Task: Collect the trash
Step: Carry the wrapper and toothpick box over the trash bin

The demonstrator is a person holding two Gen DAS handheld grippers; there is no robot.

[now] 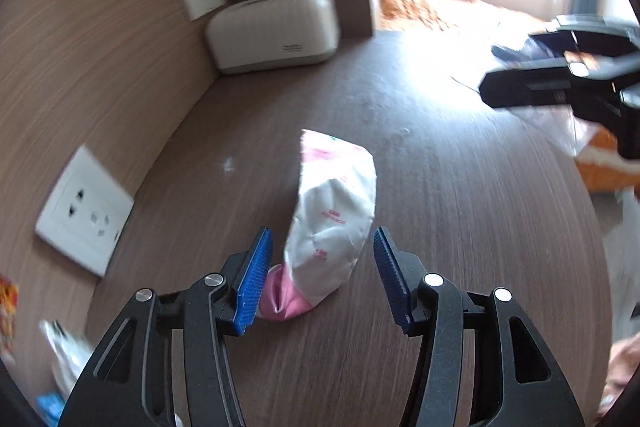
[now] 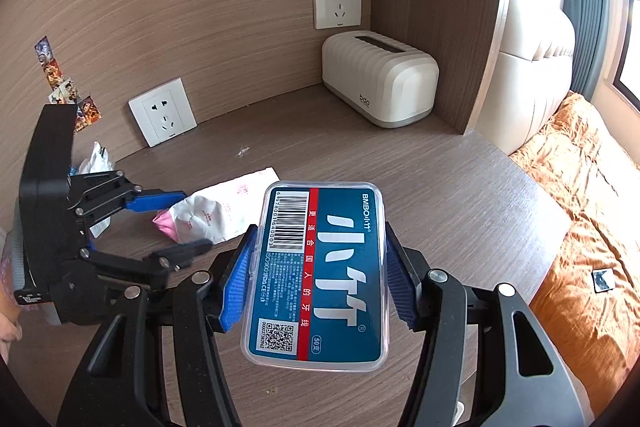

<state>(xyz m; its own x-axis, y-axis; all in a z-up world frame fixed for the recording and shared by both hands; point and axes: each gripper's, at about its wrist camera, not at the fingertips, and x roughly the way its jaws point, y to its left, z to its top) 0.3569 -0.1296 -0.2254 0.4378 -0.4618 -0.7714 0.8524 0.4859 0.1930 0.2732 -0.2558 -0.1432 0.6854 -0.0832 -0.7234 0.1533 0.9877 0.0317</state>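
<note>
A crumpled white and pink wrapper (image 1: 334,215) lies on the wooden desk (image 1: 460,207). My left gripper (image 1: 320,279) is open, its blue pads either side of the wrapper's near end, not closed on it. The right wrist view shows the same: the left gripper (image 2: 180,223) open around the wrapper (image 2: 216,211). My right gripper (image 2: 316,275) is shut on a clear plastic floss box with a blue label (image 2: 320,271), held above the desk. The right gripper also shows at the right edge of the left wrist view (image 1: 560,79).
A cream tissue box (image 2: 378,79) stands in the back corner. Wall sockets (image 2: 162,111) sit on the wood panel. A small white bag (image 2: 94,159) lies by the wall at left. A bed with an orange cover (image 2: 592,211) lies beyond the desk's right edge.
</note>
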